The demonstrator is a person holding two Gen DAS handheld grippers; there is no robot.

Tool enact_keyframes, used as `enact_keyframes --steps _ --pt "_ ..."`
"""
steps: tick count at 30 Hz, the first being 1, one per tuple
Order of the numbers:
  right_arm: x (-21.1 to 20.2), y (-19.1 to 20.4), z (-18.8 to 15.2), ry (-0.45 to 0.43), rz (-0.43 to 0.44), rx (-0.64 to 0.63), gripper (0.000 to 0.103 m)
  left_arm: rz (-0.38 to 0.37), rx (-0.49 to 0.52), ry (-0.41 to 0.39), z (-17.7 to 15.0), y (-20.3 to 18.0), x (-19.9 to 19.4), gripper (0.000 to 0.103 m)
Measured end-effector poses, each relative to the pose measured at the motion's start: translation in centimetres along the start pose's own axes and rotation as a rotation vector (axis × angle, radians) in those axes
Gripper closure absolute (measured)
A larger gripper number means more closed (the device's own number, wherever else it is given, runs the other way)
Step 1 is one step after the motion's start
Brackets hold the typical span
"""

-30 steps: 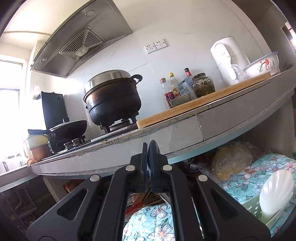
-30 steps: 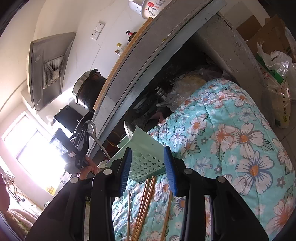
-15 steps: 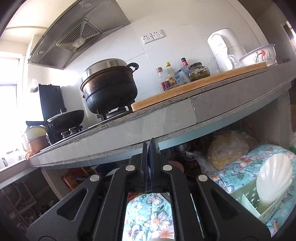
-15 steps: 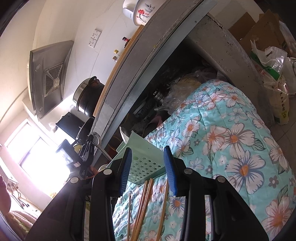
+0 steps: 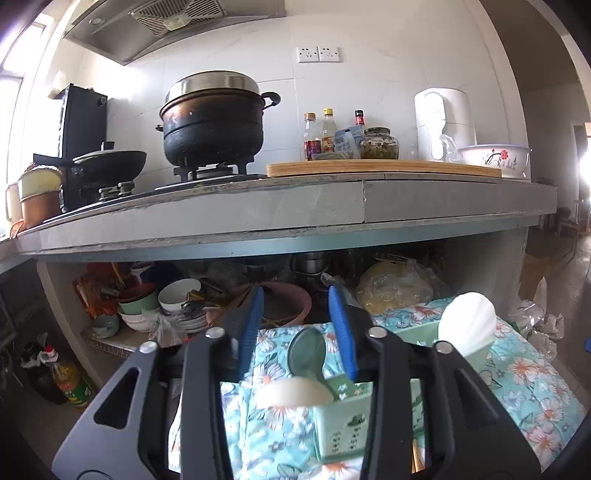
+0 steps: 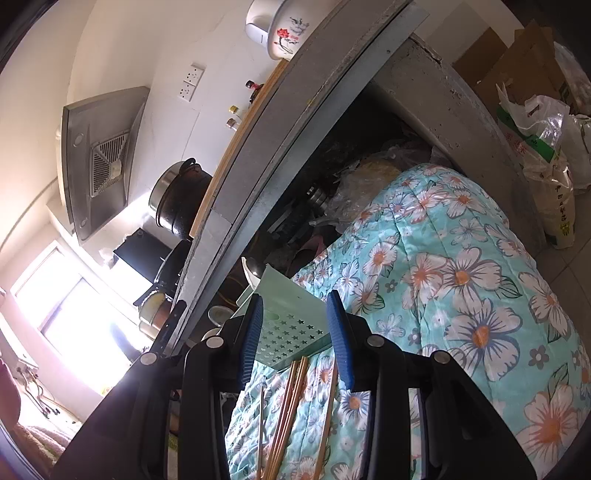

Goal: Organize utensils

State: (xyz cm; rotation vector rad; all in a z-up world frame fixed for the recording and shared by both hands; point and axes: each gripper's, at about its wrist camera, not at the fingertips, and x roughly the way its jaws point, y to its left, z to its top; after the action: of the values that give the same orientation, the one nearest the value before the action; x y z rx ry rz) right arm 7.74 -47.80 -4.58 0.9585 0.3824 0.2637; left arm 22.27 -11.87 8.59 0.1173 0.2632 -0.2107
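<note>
Floral quilt (image 5: 280, 424) under kitchen table (image 5: 295, 210); green caddy (image 5: 343, 424) holding spoon (image 5: 306, 356). My left hand-held gripper (image 5: 301, 334), jaws just opening, stands spread around it, empty; right hand-held gripper (image 6: 295, 334) spread. Soft quilt may tip caddy

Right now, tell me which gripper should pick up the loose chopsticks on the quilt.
Right. The chopsticks lie on the quilt just below the right gripper, whose open jaws frame the green holder. The left gripper, jaws just opened, faces the spoons instead.

White tiled wall (image 5: 388, 66) behind a grey concrete counter (image 5: 295, 210), range hood (image 5: 173, 26) overhead. Bright daylight floods a window (image 6: 74, 321) at the far end. Grey floor tiles (image 6: 569, 266) lie beside it.
</note>
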Motion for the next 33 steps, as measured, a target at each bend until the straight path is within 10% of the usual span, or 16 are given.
enact_keyframes --steps 7,11,18,23,33 --pt "0.0 3.0 -1.6 0.054 -0.072 -0.095 0.065 -0.170 -0.106 0.121 -1.5 2.0 -4.6 0.023" --pt "0.5 5.5 -4.0 0.106 -0.177 -0.222 0.054 -0.397 -0.200 0.197 -3.6 2.8 -7.9 0.017" --pt "0.3 8.5 -8.6 0.185 -0.252 -0.408 0.033 -0.548 -0.175 0.173 -6.6 2.3 -13.9 0.012" --pt "1.0 8.6 -10.8 0.222 -0.382 -0.476 0.021 -0.550 -0.139 0.248 -9.0 1.3 -14.3 0.010" --pt "4.9 2.5 -14.0 0.474 -0.682 -0.369 0.008 -0.338 -0.362 0.686 -18.3 3.9 -6.3 0.010"
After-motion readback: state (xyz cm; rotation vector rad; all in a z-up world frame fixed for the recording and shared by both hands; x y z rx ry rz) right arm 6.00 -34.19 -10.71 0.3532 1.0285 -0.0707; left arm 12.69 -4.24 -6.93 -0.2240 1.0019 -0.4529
